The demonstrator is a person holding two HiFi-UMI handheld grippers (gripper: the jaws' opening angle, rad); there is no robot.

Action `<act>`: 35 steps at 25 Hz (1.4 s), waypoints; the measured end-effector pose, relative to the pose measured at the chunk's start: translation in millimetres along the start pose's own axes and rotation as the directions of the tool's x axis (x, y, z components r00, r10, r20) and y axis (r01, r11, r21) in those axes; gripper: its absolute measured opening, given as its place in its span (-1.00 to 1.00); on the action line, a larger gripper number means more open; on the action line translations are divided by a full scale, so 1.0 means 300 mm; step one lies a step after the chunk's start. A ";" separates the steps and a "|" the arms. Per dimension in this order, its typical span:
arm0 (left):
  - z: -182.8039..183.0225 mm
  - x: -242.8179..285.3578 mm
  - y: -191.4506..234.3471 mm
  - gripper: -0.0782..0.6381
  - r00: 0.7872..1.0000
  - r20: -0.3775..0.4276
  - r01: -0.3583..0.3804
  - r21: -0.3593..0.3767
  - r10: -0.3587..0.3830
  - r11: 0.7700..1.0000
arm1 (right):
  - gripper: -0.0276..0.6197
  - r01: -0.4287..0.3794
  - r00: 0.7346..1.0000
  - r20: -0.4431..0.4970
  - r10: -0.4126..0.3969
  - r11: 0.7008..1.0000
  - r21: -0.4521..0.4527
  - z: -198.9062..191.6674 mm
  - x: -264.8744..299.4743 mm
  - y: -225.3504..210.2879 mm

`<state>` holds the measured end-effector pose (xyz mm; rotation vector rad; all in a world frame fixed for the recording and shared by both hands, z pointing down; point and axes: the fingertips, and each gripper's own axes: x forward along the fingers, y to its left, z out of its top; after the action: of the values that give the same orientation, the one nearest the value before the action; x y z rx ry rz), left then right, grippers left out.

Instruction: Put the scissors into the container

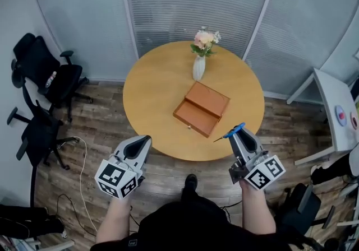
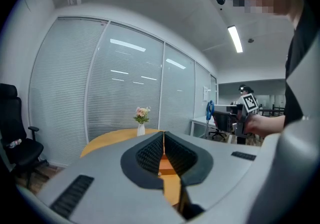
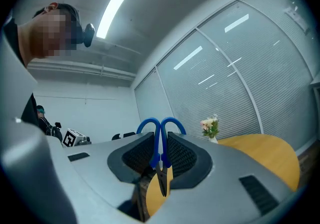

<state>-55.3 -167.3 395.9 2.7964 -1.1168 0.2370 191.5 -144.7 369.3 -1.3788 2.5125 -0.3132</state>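
Observation:
Blue-handled scissors (image 3: 160, 140) are clamped in my right gripper (image 3: 161, 160), handles up and blades pointing down; in the head view the scissors (image 1: 231, 131) stick out leftward from the right gripper (image 1: 239, 139) over the table's near right edge. An open wooden box (image 1: 201, 108), the container, lies in the middle of the round table (image 1: 147, 93), up and left of that gripper. My left gripper (image 1: 141, 147) hangs shut and empty off the table's near left edge. The left gripper (image 2: 163, 154) view shows its pads pressed together.
A white vase of flowers (image 1: 201, 56) stands behind the box. Black office chairs (image 1: 42, 84) sit at the left. A white desk (image 1: 336, 115) stands at the right. Glass walls with blinds close off the back. Cables trail on the wood floor at the left.

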 end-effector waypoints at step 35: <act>-0.128 0.525 0.369 -0.74 0.993 -0.078 0.084 -0.088 -0.091 0.993 | -0.62 0.059 0.820 -0.559 -0.121 0.990 -0.128 -0.640 0.572 -0.491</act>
<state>-23.1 -346.5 469.4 2.7270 -0.9602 0.2864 157.0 -355.6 575.1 -1.6430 2.9701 -0.7167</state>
